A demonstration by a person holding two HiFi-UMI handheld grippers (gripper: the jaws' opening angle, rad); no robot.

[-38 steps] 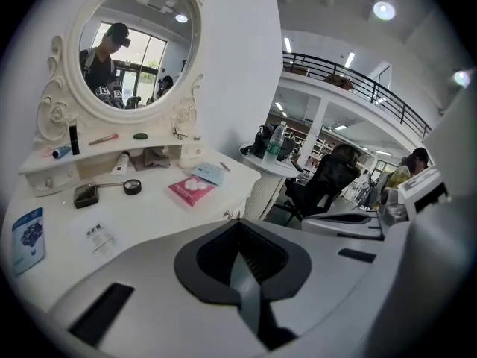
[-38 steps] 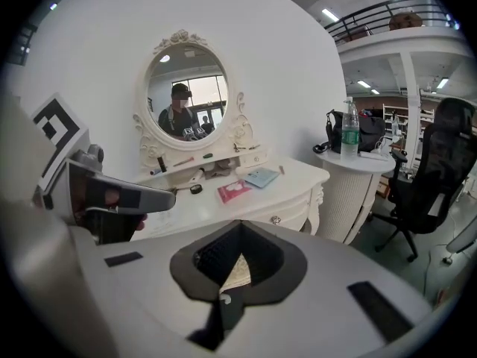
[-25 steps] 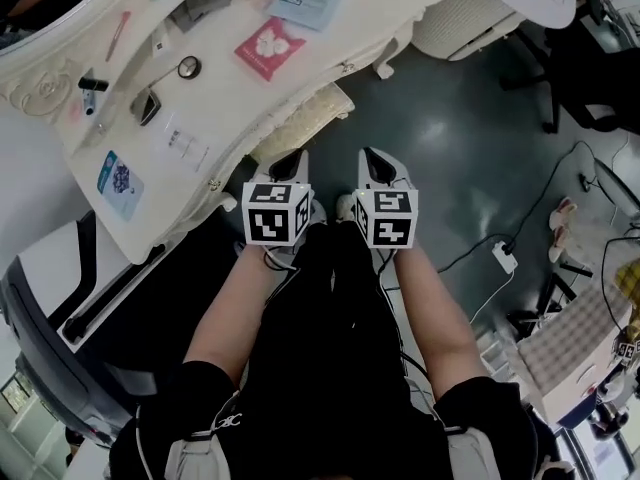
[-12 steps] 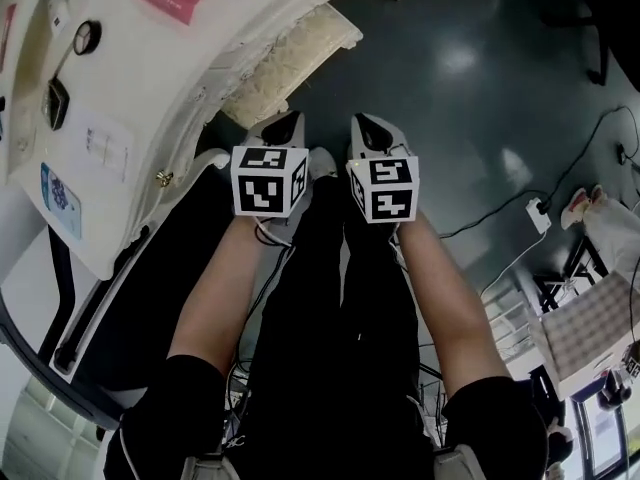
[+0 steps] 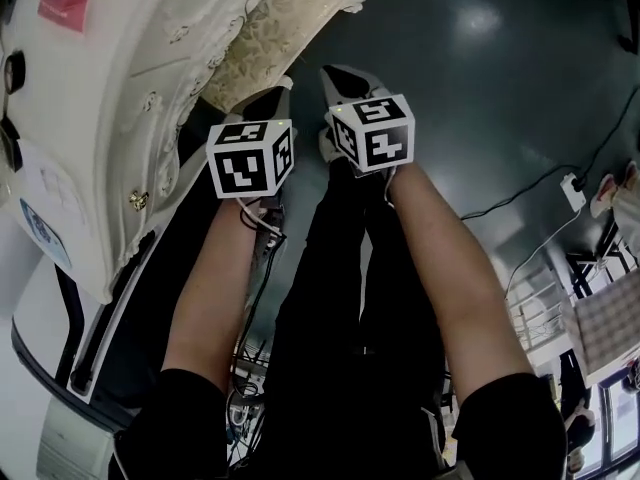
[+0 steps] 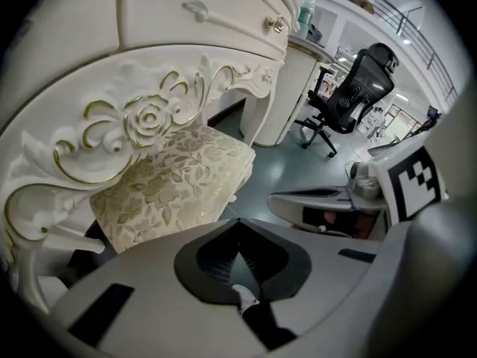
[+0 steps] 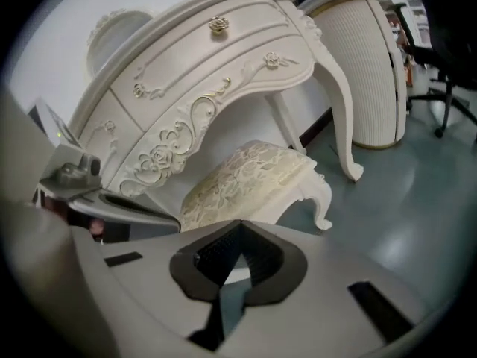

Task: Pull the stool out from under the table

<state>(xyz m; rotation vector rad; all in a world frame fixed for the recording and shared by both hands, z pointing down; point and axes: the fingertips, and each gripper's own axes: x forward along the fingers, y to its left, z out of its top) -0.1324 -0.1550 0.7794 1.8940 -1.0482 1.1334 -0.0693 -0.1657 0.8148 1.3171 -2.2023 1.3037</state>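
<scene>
The stool [image 5: 280, 33] has a cream floral cushion and white carved legs and stands tucked under the ornate white table [image 5: 140, 88]. In the head view my left gripper [image 5: 272, 95] points at the cushion's near edge, a little short of it. My right gripper [image 5: 336, 74] sits beside it over the dark floor. Both are shut with nothing in them. The left gripper view has the cushion [image 6: 171, 189] just past the closed tips [image 6: 238, 221]. From the right gripper view the stool [image 7: 250, 179] lies ahead of the closed tips [image 7: 240, 224], under the table's drawer front [image 7: 209, 80].
A black office chair [image 6: 356, 88] stands on the floor beyond the table. A white ribbed cabinet [image 7: 367, 73] is right of the table leg [image 7: 339, 118]. Cables and a power strip [image 5: 573, 182] lie on the floor at right. The person's legs are below the grippers.
The head view has tipped down, so the table top has slid off to the upper left. Both grippers have come closer to the stool cushion and stay shut.
</scene>
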